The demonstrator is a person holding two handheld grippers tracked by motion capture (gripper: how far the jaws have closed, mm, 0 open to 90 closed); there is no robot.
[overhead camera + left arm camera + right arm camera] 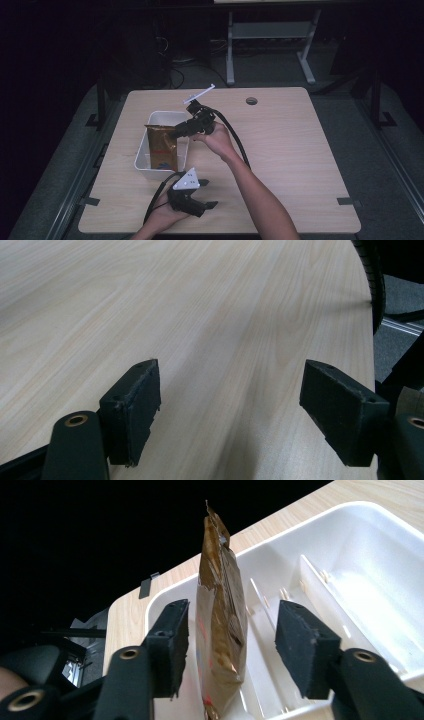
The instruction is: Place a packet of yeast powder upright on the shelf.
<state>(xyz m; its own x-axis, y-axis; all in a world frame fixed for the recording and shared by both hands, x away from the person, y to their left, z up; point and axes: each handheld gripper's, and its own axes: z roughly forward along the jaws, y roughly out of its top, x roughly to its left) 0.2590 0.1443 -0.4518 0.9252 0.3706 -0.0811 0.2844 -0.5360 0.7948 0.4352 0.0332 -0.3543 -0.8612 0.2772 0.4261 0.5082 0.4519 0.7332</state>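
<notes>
At the left of the wooden table, a white divided bin with a brown-gold snack pouch standing upright inside, near the bin's front end, its crimped top edge above the rim. In the right gripper view, the same pouch seen edge-on between the two black pads — a gap visible on each side, neither pad pressing on the foil, thin partition walls of the bin running off behind. Just right of the pouch in the high view, the right gripper, jaws parted and level with the pouch's upper half, held from behind by the right hand, cable trailing back along the forearm. Nearer the front edge, the left gripper low over bare tabletop, grey three-cornered plate on top, grasped by the left hand. Along its own view, jaws spread wide around plain wood grain — nothing between them.
</notes>
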